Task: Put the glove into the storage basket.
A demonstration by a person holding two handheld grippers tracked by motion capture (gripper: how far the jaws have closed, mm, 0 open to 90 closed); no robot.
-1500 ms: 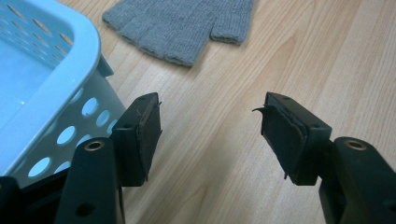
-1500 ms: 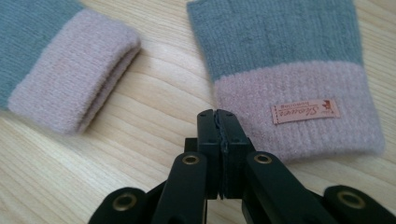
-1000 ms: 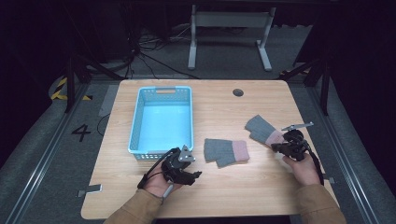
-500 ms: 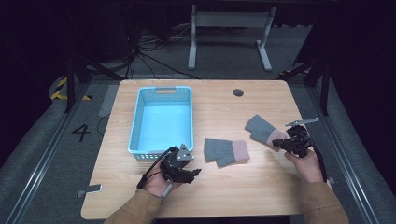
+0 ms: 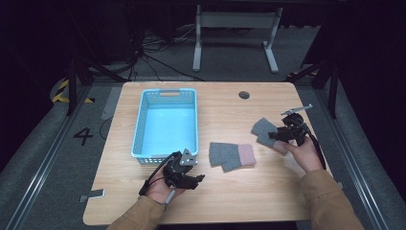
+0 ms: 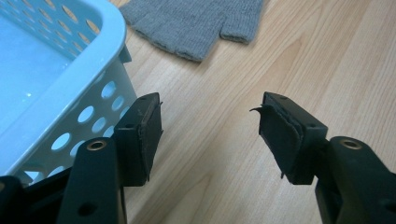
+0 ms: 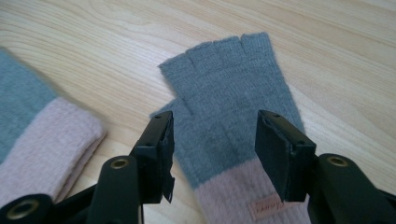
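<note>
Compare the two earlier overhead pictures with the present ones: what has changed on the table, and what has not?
The right gripper has just opened its jaws and let go of the right-hand glove, which lies flat on the table. The left gripper, the basket and the middle glove stayed put.

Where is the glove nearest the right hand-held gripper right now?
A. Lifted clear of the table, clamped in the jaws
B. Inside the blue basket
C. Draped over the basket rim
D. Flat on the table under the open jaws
D: in the right gripper view the grey and pink glove lies flat on the wooden table, and the right hand-held gripper has its jaws spread apart above it, pads off the fabric.
</note>
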